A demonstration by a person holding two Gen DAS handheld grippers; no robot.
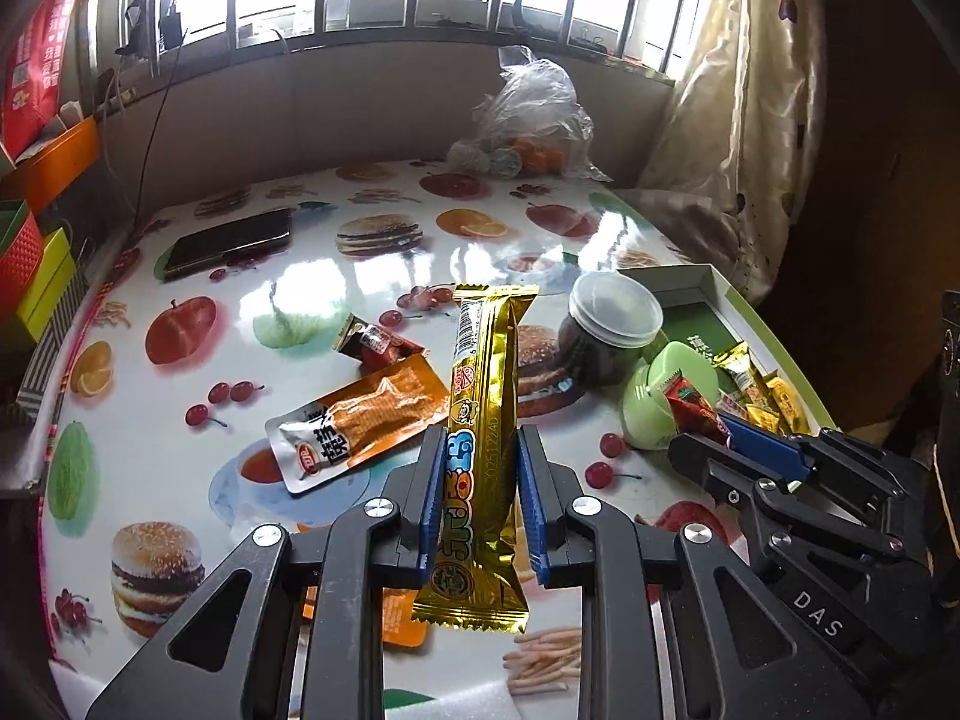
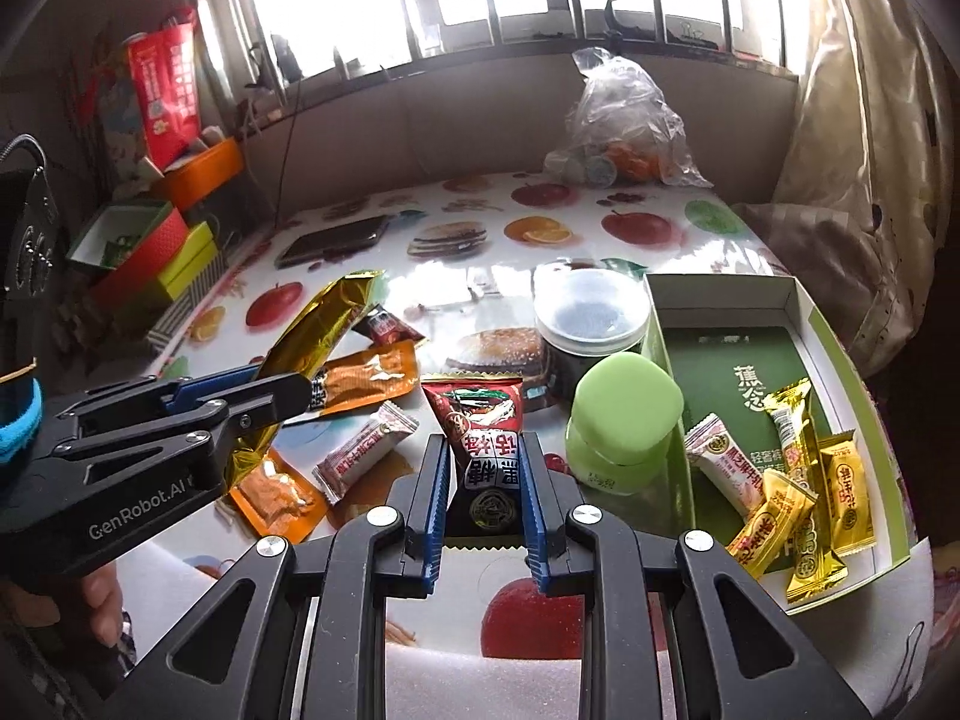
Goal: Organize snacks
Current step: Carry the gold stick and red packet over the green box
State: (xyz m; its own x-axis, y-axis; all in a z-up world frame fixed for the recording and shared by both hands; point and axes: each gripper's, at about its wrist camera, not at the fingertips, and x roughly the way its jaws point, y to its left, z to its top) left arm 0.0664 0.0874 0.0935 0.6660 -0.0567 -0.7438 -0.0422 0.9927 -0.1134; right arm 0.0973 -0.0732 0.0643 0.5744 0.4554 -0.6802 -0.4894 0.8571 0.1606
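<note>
Your left gripper [image 1: 480, 456] is clamped on a long gold snack bar [image 1: 483, 396], both blue pads pressing its sides, the wrapper standing lengthwise between the fingers and held clear of the table [image 1: 360, 276]. Your right gripper [image 2: 485, 468] is closed on a red and black snack packet [image 2: 480, 420], which sits upright between its pads with the top edge pointing away from you. Below the left gripper, on the fruit-and-burger patterned cloth, an orange sachet [image 1: 366, 420] lies flat, and just beyond it a small dark red packet [image 1: 375, 342]. From the right wrist view a pink and white candy [image 2: 366, 450] rests near the left side of the right gripper, and a second orange sachet [image 2: 273, 495] lies partly under the left gripper. To the right stands a green-lidded jar [image 2: 621, 426], with a dark jar with a clear lid [image 2: 591, 324] just behind it. Right of those is the green box [image 2: 666, 324], open at the top, with several gold and pink wrapped snacks [image 2: 798, 504] lying in its near end. At the far edge sits a clear plastic bag [image 1: 531, 114], and at far left a dark phone [image 1: 231, 240].
</note>
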